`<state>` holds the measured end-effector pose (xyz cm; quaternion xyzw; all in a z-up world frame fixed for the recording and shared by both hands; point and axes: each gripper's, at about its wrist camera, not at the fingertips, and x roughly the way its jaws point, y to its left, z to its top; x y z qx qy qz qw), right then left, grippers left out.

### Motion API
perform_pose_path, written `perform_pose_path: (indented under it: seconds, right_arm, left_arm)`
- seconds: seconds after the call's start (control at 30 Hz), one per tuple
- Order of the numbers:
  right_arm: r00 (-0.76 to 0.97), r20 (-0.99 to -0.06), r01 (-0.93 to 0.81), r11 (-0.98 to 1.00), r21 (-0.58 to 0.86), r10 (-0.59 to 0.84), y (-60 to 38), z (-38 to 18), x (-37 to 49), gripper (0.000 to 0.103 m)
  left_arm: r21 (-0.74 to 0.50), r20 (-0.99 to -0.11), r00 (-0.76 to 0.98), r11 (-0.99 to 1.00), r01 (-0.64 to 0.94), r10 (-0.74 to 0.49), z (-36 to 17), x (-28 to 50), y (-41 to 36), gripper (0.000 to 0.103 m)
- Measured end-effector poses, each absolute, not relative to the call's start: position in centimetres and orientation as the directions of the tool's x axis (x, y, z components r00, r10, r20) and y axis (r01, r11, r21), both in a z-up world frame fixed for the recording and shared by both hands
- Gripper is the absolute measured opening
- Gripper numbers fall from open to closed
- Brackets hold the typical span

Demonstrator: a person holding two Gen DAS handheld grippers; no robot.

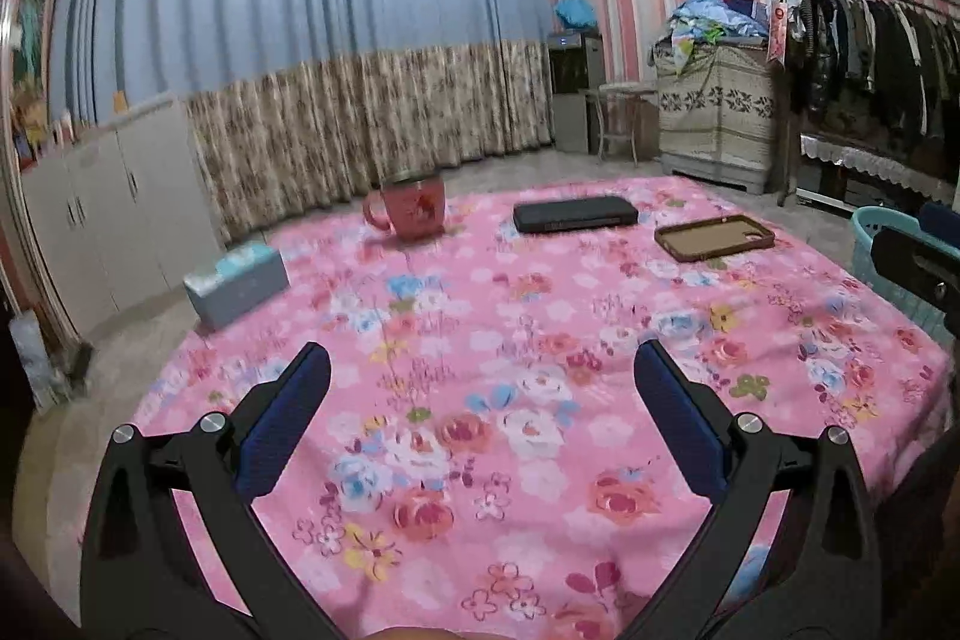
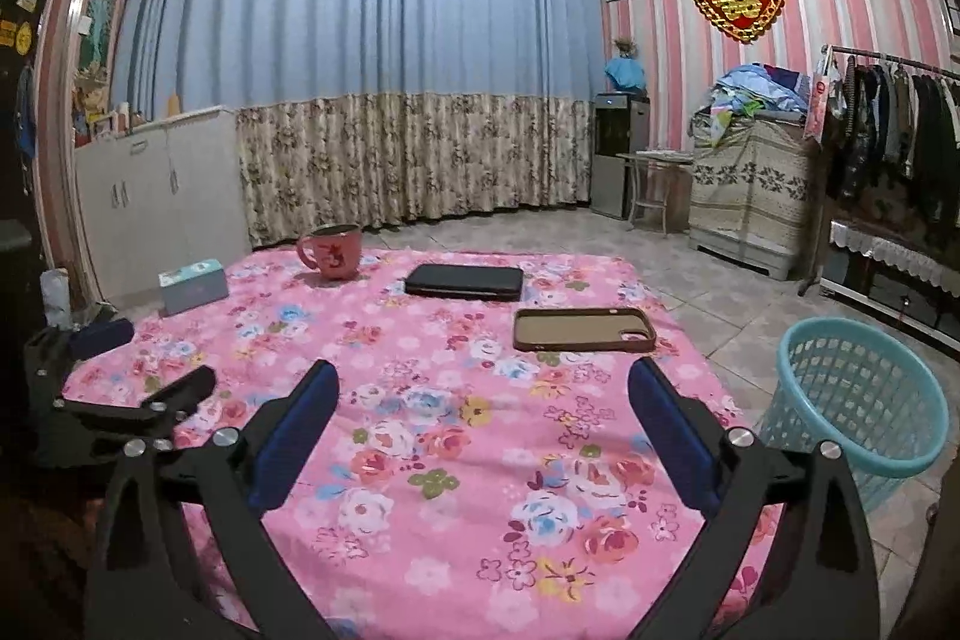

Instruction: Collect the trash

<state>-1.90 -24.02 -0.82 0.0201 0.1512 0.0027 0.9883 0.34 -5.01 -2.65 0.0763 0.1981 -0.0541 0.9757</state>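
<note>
A light blue mesh basket [image 2: 858, 400] stands on the floor to the right of the table; only its rim [image 1: 888, 232] shows at the edge of the left wrist view. My right gripper [image 2: 485, 376] hovers open over the near part of the pink floral tablecloth [image 2: 420, 460], with nothing between its blue pads. My left gripper [image 1: 483, 358] is also open and empty above the cloth [image 1: 480, 280]. From the right wrist view it appears at the left table edge [image 2: 150, 358], its jaws spread wide.
On the far half of the table sit a pink mug [image 2: 333, 250], a black flat case [image 2: 465, 282], a brown phone case [image 2: 585, 330] and a tissue box [image 2: 193, 285]. White cabinets stand left, a clothes rack right, and curtains behind.
</note>
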Motion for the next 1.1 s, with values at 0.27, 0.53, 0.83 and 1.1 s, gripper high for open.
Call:
perform_pose_path:
  seconds: [0.27,0.53,0.83,1.1]
  right_arm:
    - [0.936,-0.352,0.044,0.996,0.081,-0.013,-25.1,-1.9,0.0,0.097]
    - [0.925,-0.38,0.059,0.996,0.068,-0.028,-24.7,-2.5,0.8,0.097]
    - [0.921,-0.389,0.045,0.998,0.05,-0.022,-24.0,-2.7,1.0,0.097]
    - [0.92,-0.392,0.046,0.997,0.057,-0.02,-24.2,-2.8,0.9,0.097]
  left_arm:
    - [0.061,-0.4,0.913,0.992,0.108,-0.075,-2.3,1.0,-3.7,0.098]
    - [0.033,-0.423,0.902,0.993,0.117,-0.092,-2.4,1.7,-3.8,0.098]
    - [0.006,-0.419,0.903,0.994,0.109,-0.096,-2.3,1.8,-3.4,0.098]
    - [0.036,-0.418,0.903,0.991,0.128,-0.101,-2.3,1.6,-3.8,0.098]
